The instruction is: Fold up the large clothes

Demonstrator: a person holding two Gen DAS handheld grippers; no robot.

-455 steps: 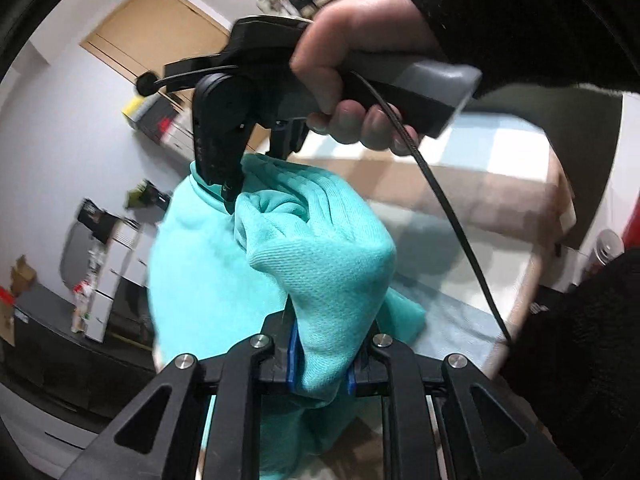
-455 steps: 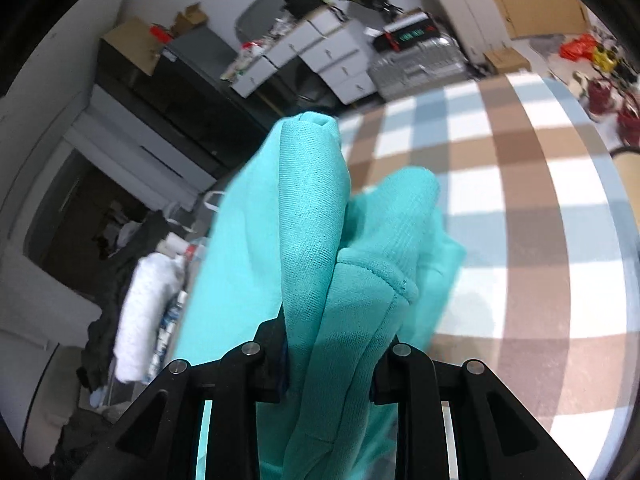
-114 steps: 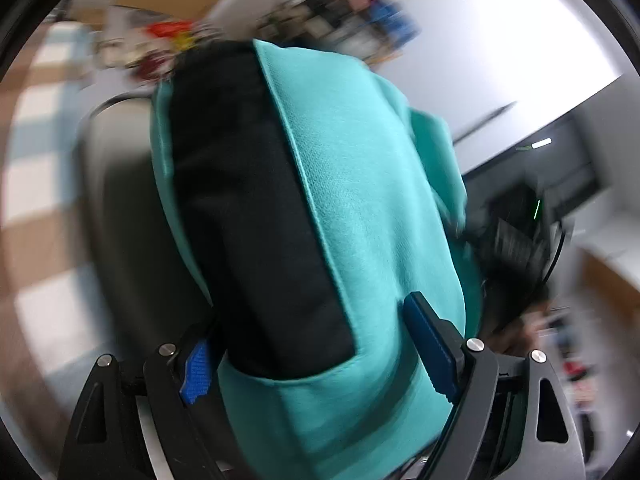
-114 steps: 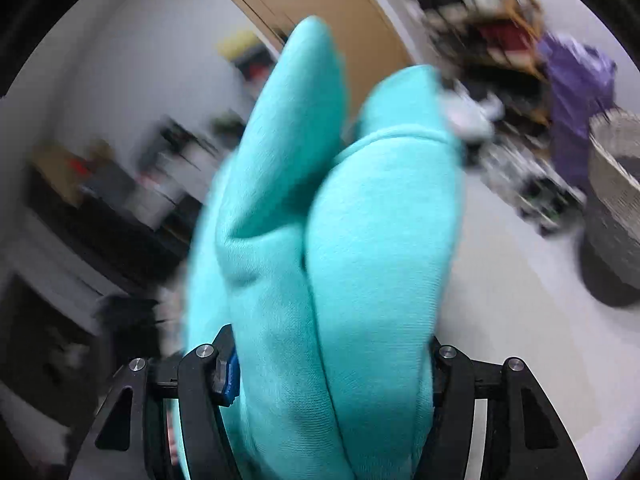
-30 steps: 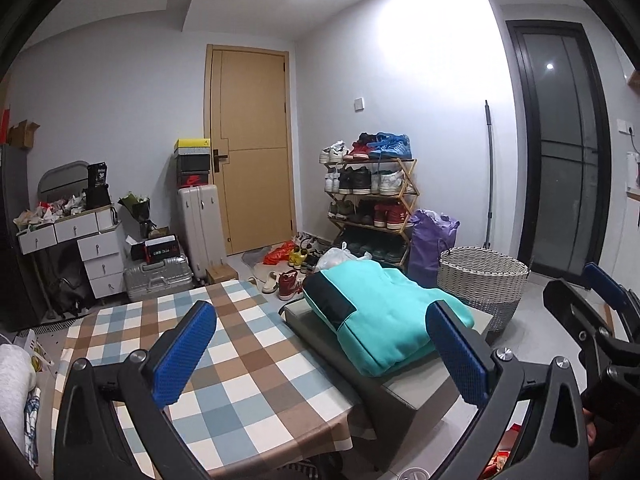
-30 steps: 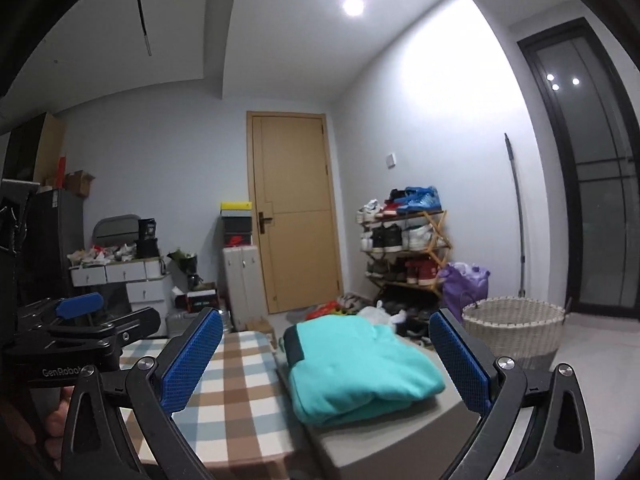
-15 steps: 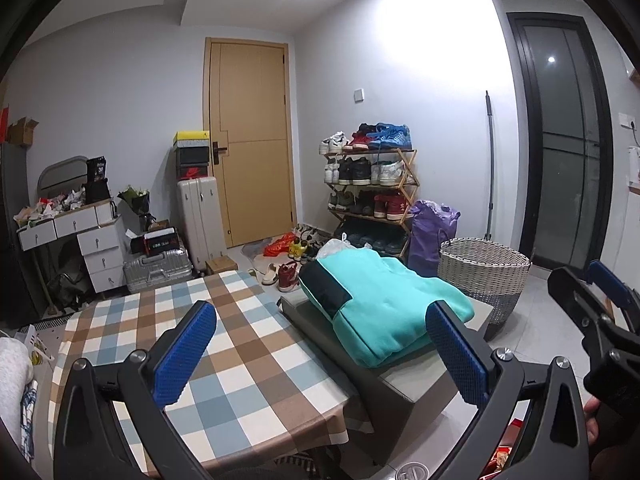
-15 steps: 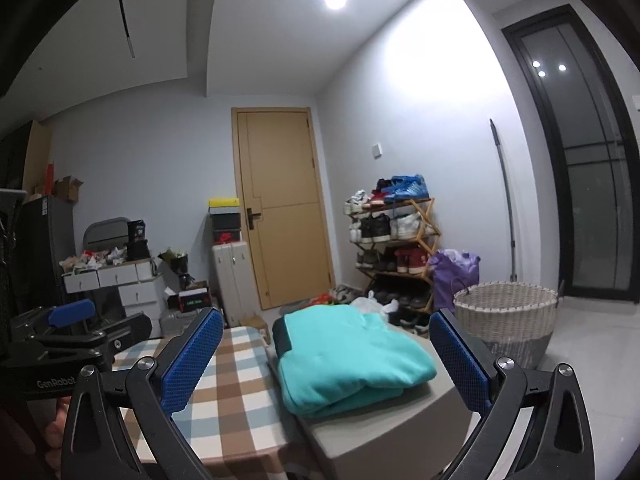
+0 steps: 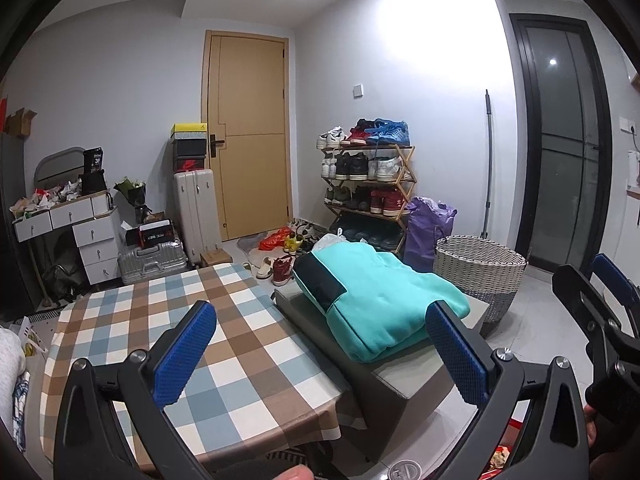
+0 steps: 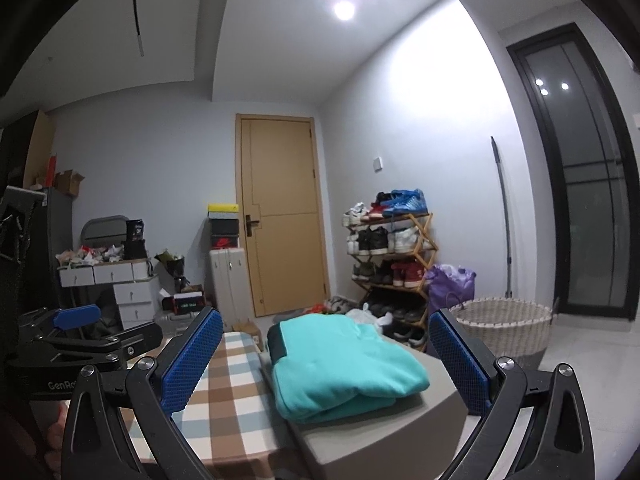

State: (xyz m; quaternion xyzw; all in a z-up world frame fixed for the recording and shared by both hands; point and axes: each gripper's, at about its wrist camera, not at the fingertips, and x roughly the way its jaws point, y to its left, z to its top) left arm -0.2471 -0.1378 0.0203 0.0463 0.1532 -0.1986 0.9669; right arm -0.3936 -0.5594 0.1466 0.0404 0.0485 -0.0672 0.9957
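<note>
From the left wrist view, the left tool [image 9: 320,350] is spread wide and empty above the checked tabletop [image 9: 224,344], and the folded teal sweatshirt [image 9: 372,300] lies on the grey ottoman [image 9: 404,376] against the tabletop's right edge, black collar panel visible. The right wrist view shows the right tool [image 10: 326,356] equally released, the sweatshirt [image 10: 340,364] stacked near the ottoman's [image 10: 416,420] left edge, and the ceiling spotlights [image 10: 344,10].

We are holding our left gripper [image 9: 320,354] level, its blue-padded fingers [image 9: 185,354] spread wide apart with nothing between them. Our right gripper [image 10: 326,362] is doing the same — jaws gaping, empty. The two are sitting side by side — each is showing at the edge of the other's view.
</note>
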